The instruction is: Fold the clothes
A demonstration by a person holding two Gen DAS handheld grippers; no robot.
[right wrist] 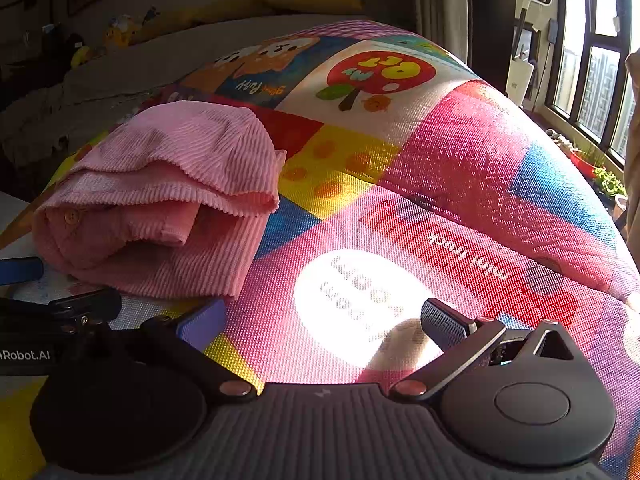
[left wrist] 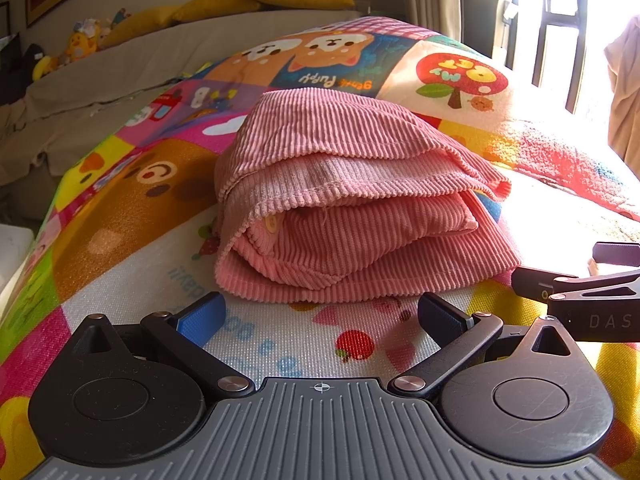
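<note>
Your pink corduroy garment [left wrist: 352,200] lay folded in a thick bundle on the cartoon play mat [left wrist: 120,208], just beyond your left gripper [left wrist: 320,316]. Both that and your right gripper [right wrist: 324,324] were spread wide, holding nothing. The top flap sagged unevenly at the right, so you needed to press it flat and square its edges.

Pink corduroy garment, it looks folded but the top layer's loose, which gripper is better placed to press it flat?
Probably the left gripper: the pink corduroy garment lies straight ahead between its open fingers. The right gripper faces bare mat.
</note>
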